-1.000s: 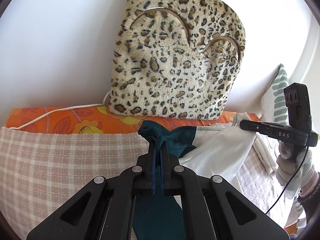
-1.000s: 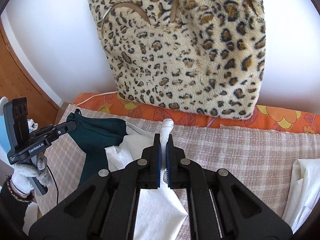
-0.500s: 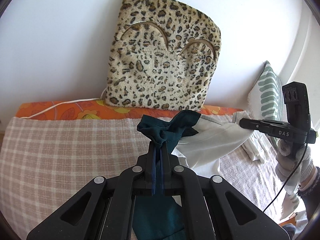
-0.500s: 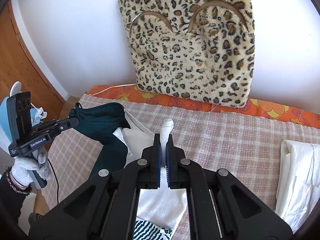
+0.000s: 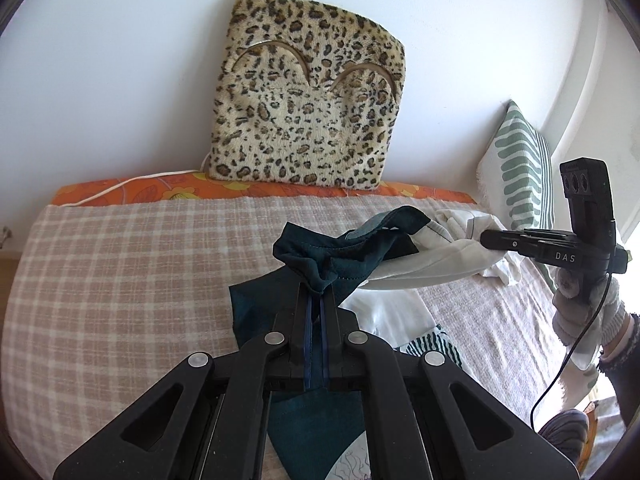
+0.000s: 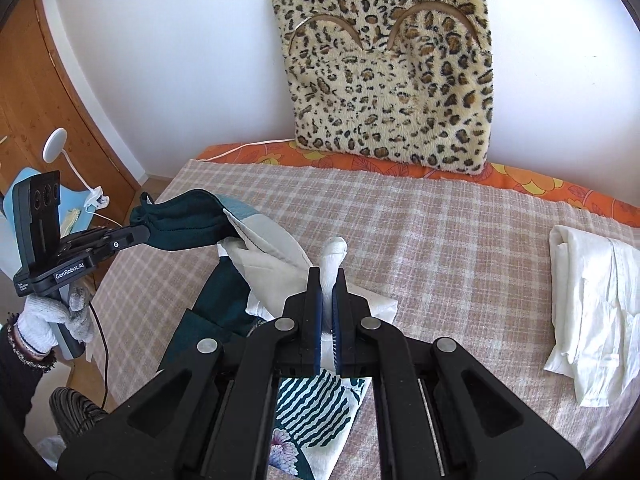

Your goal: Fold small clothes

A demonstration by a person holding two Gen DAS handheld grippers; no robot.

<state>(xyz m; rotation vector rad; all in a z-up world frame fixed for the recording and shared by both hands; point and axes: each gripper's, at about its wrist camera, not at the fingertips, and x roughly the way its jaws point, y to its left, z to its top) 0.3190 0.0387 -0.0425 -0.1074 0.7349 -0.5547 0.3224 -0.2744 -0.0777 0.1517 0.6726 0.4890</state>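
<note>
Teal-and-white garment (image 5: pixel 352 268) hangs stretched, pinched by left gripper (image 5: pixel 316 296) and right gripper (image 6: pixel 329 280).

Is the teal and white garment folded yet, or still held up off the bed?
Not folded. The garment hangs bunched between both grippers: the left gripper pinches its teal end, the right gripper its white end, above the checked blanket.

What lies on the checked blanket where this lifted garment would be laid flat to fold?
Nothing visible: the blanket ahead of the garment is bare. The folded white cloth sits off at its right edge.
</note>
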